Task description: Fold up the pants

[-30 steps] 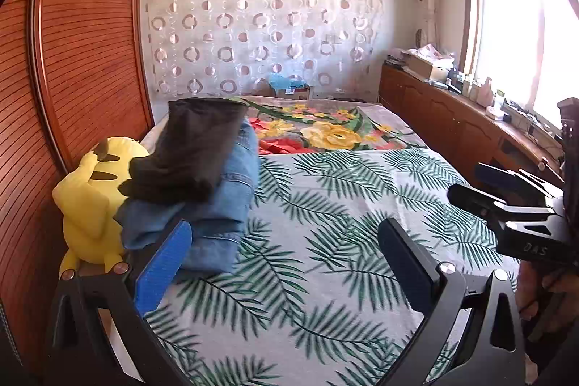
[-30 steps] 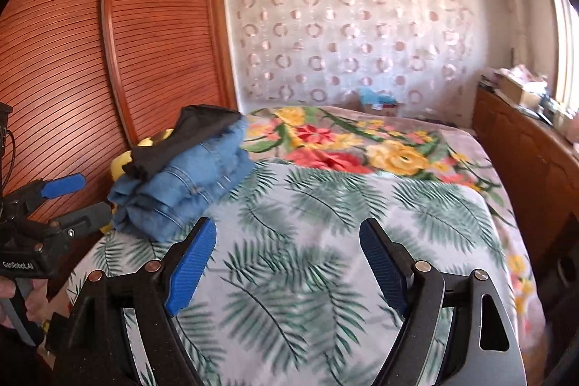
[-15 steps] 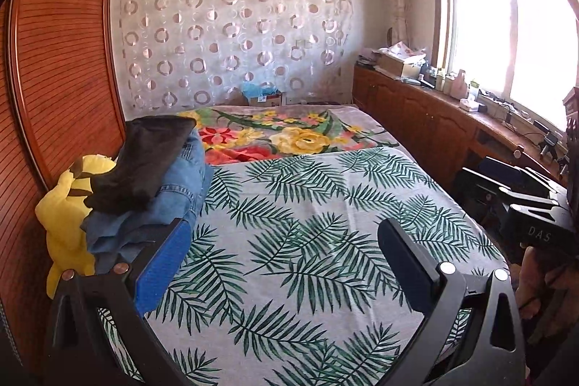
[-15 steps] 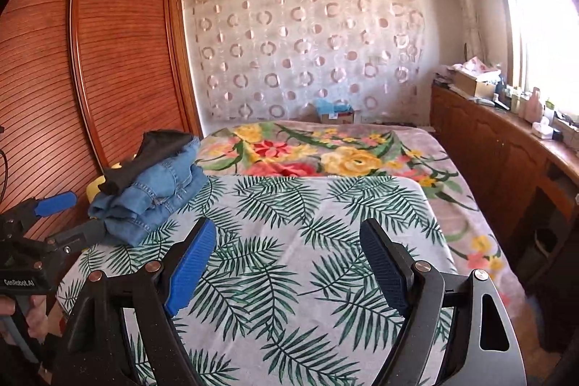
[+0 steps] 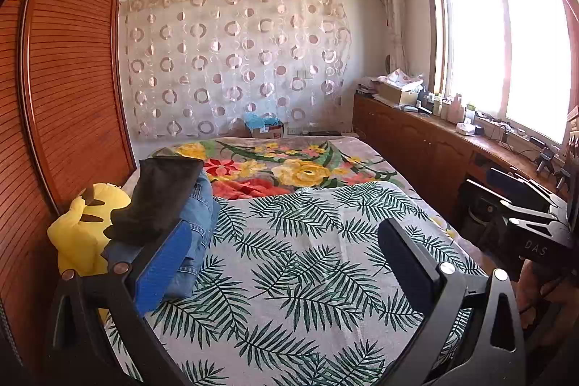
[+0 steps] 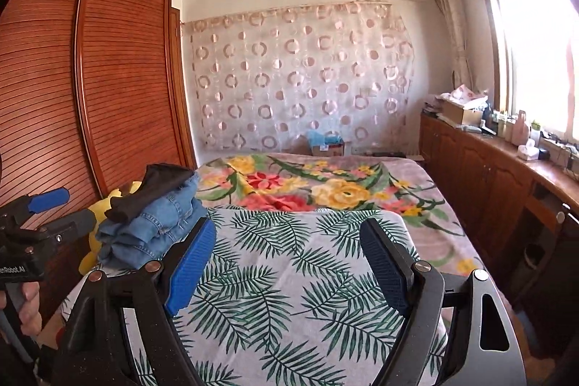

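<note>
On the palm-leaf bedspread, folded dark pants lie atop folded blue jeans by a yellow plush toy at the wardrobe side, while the left gripper and right gripper hover spread wide, grasping nothing.

Black claw frames, blue ribbed pads, silver screws, white lettering.

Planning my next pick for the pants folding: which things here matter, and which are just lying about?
Job:
dark pants on top of the stack
jeans beneath
leaf-print sheet

Lying about:
yellow plush toy
floral blanket
cardboard box
counter clutter
</note>
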### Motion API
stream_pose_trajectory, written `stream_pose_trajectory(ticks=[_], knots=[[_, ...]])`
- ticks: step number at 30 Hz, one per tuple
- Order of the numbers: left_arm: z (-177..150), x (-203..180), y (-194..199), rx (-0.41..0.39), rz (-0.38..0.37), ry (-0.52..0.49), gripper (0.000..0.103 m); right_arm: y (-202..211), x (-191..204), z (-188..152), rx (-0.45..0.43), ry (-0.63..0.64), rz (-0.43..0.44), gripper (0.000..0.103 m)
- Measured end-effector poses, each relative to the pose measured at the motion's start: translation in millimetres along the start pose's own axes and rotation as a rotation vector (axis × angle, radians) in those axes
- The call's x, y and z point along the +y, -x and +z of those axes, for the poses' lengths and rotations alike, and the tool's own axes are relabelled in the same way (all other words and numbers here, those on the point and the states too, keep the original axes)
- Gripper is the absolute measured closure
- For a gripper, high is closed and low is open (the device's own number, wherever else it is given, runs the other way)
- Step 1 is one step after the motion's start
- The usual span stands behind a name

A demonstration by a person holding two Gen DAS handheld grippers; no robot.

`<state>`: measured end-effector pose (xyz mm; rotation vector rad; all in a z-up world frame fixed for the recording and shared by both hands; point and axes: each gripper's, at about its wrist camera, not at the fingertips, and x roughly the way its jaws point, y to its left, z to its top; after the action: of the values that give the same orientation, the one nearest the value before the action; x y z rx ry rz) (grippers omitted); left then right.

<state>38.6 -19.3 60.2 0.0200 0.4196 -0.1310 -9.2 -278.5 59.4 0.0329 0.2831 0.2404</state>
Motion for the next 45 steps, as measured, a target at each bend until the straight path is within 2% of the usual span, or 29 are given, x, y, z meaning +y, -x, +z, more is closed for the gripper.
stream_pose_trajectory(ticks=[45], knots=[[-4.0,8.2,3.1,-0.004,0.014,0.007,0.0,-2.6,0.7,1.3,-0.006,0.009,0.004,0.02]])
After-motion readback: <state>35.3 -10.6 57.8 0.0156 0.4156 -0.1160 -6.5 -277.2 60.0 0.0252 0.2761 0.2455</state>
